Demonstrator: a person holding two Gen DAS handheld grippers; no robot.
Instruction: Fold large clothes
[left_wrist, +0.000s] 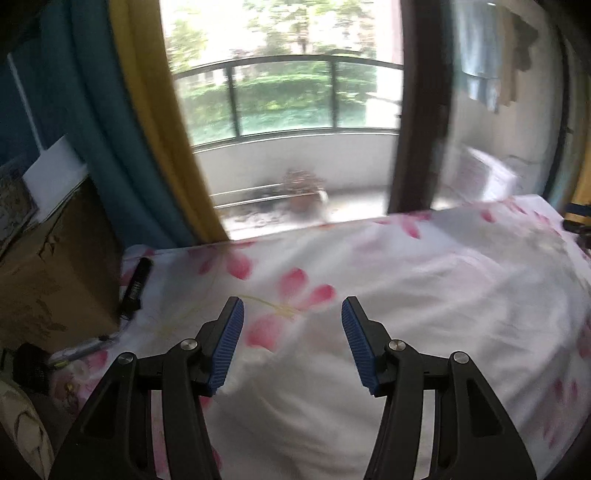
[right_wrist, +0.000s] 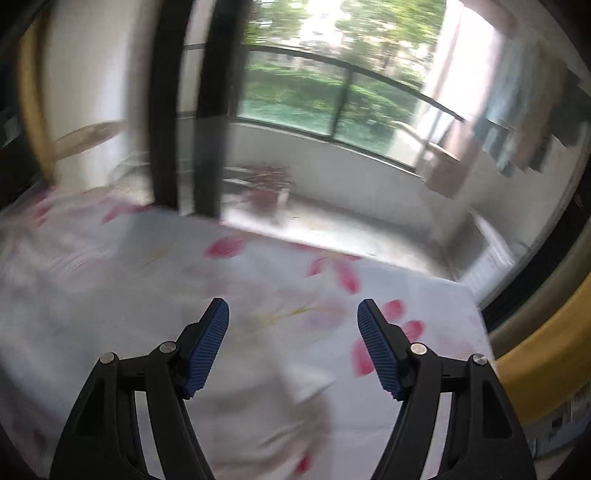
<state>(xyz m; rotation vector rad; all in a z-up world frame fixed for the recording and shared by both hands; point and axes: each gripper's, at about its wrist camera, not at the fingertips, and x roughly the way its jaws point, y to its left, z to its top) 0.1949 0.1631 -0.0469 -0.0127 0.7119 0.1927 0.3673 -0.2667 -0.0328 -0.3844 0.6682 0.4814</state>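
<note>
A white garment (right_wrist: 288, 413), blurred, is seen lying on the flowered bedsheet (left_wrist: 424, 280) just below both grippers. It is judged soft, light and limp, best pinched at an edge or corner. The left gripper (left_wrist: 292, 343) and right gripper (right_wrist: 291, 347) are held level above the bed, jaws spread wide, nothing gripped.

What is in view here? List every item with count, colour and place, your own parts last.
Floral sheet: one, white with pink petals, covering the bed.
Black cylinder: one, lying at the sheet's left edge.
Cardboard box: one, brown, left of the bed.
Curtains: teal and yellow, left of the window.
Potted plant: one, reddish, on the balcony floor.
Hanging laundry: pale blue, upper right; count unclear.
Left gripper: black, blue pads, jaws open, empty.
Right gripper: same, jaws open, empty.
</note>
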